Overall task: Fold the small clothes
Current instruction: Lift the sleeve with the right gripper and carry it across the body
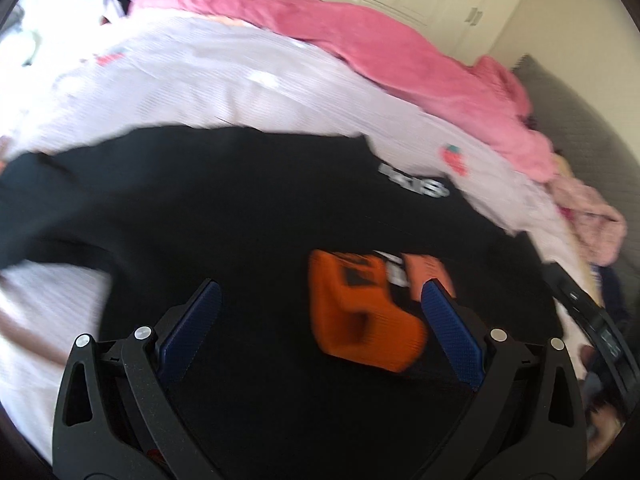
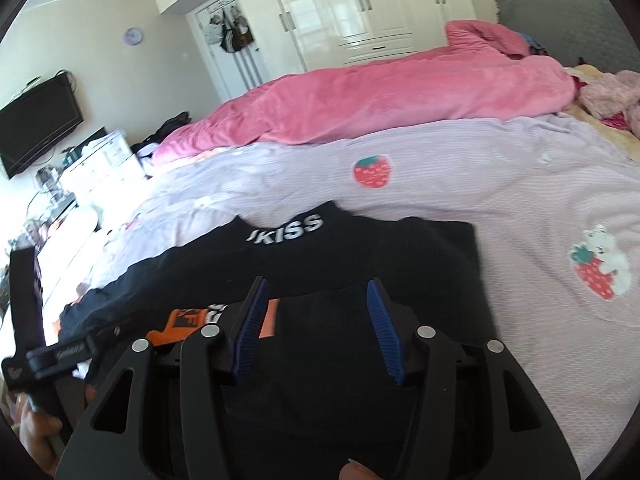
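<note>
A black garment [image 1: 240, 216] with white lettering and an orange print [image 1: 360, 316] lies spread on the pale lilac bedsheet [image 1: 200, 76]. My left gripper [image 1: 320, 296] is open above the garment, with the orange print between its blue pads; the view is blurred. In the right wrist view the same black garment [image 2: 360, 252] shows the word "KISS". My right gripper [image 2: 316, 292] is open and empty, just above the garment's right part. The left gripper [image 2: 60, 356] shows at the left edge of the right wrist view.
A pink quilt [image 2: 380, 100] lies bunched along the far side of the bed. Pink plush items [image 2: 608, 96] sit by the grey headboard [image 2: 560, 20]. White wardrobes [image 2: 360, 8], a wall television [image 2: 40, 120] and a cluttered white dresser [image 2: 96, 160] stand beyond the bed.
</note>
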### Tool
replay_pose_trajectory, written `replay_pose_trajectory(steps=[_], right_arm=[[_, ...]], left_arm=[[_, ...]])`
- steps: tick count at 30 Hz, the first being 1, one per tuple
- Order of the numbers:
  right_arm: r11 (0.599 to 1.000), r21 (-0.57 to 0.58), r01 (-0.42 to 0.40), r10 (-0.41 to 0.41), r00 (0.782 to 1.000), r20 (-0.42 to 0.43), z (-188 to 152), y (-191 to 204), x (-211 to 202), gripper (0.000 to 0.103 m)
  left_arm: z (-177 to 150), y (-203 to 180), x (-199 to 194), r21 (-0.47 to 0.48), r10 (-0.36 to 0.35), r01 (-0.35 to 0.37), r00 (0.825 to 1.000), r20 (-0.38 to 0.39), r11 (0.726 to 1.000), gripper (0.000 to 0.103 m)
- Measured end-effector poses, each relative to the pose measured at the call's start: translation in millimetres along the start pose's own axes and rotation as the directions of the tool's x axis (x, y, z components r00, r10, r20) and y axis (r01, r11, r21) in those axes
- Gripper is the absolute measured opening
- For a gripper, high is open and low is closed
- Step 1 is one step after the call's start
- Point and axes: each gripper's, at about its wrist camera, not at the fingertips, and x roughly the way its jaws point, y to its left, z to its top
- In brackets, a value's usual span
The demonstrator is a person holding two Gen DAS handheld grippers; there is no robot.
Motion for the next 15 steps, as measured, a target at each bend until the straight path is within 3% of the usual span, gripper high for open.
replay_pose_trajectory(steps=[1,9,10,13,15], right_arm=[[1.000,0.008,0.002,-0.002,1.000,0.005,0,-4,-2,0.052],[1.000,0.014,0.026,-0.027,0.999,0.042,4,-16,-13,0.052],[0.999,0.015,0.028,-0.029,0.999,0.045,5,-18,-13,0.052],[0.999,0.013,0.041,-0.041,0.998,0.055,5,-21,-17,0.052],[0.999,0.009,0.053,-0.054,0.997,0.063,5,-25,-19,0.052]], left_arm=[[-3,-4,3,-0.001,-0.020,0.020,1.000,-0.002,1.000,0.094],[-14,-24,30,0.019,0.033,-0.032,0.997,-0.070,0.999,0.094],[-15,-27,30,0.024,0.042,-0.040,0.997,-0.062,0.999,0.090],[-15,-31,35,0.026,0.004,-0.002,0.997,-0.075,1.000,0.047],[-14,-31,36,0.023,-0.010,0.011,0.998,-0.070,1.000,0.032]])
